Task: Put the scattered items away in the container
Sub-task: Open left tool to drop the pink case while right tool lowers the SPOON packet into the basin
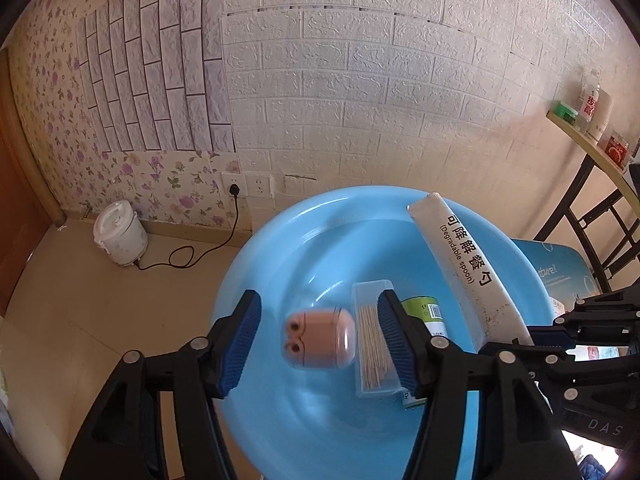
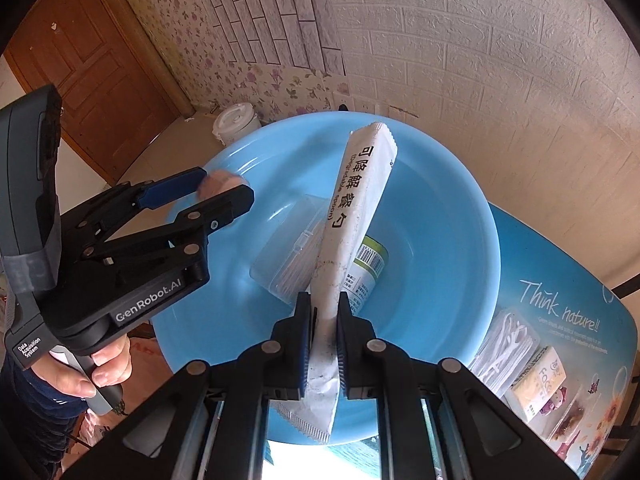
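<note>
1. On the floor at the far left, by the flowery wall, stands a small white rice cooker (image 1: 120,233) with a black cord going to a wall plug.
2. The left tool (image 1: 319,336) has its two blue-padded fingers spread apart. It hangs over the big round light-blue plastic basin (image 1: 280,248).
3. Between the spread fingers is a small pink case with two dark cartoon eyes (image 1: 320,338). It looks blurry. The pads are not touching it. I cannot tell if it is in the air or lying in the basin.
4. Inside the basin lies a clear plastic box full of wooden toothpicks (image 1: 374,340). Just beside it, on its right, lies a small bottle with a green and white label (image 1: 430,312).
5. The right tool (image 2: 323,344) is pressed together on the lower end of a long white paper packet printed "Degradable spoon" (image 2: 356,208). The packet sticks out over the basin, above the toothpick box and the bottle.
6. The basin sits on a blue worktop with the words "Think nature" (image 2: 560,264). To the right of the basin, on the worktop, lie a clear bag of white floss picks (image 2: 506,346) and a small yellow tissue pack (image 2: 540,384).
</note>
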{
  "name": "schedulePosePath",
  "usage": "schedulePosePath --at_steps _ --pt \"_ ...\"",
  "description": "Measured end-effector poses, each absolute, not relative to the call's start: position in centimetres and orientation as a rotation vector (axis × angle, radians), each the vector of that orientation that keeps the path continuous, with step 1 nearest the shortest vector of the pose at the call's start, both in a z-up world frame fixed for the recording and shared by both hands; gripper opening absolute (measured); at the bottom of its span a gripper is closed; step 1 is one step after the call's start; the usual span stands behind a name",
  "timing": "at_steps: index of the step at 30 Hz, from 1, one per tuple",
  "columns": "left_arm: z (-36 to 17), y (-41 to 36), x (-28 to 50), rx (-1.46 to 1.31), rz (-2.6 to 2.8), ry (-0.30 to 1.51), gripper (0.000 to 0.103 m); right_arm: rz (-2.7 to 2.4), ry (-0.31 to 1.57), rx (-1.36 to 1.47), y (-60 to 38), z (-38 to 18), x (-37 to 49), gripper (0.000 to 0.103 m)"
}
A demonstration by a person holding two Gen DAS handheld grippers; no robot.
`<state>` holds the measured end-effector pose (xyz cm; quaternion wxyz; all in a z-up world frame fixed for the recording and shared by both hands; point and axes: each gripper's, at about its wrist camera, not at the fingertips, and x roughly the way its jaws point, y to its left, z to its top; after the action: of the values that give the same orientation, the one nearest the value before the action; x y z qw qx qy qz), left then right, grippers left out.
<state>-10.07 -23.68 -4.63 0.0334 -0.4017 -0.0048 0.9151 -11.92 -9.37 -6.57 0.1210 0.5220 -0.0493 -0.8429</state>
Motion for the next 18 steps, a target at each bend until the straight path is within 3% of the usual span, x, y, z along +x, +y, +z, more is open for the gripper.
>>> schedulePosePath --at_steps 1,18 --pt "-4.5 -23.7 -10.0 -1.226 2.824 -0.014 0.073 -2.458 -0.151 1.531 -9.3 -6.7 -12.2 0.012" --pt "-4.0 -24.8 -9.4 -1.2 2.84 -0.056 0.074 -2.437 -0.177 1.588 -9.5 -7.9 -12.2 0.012"
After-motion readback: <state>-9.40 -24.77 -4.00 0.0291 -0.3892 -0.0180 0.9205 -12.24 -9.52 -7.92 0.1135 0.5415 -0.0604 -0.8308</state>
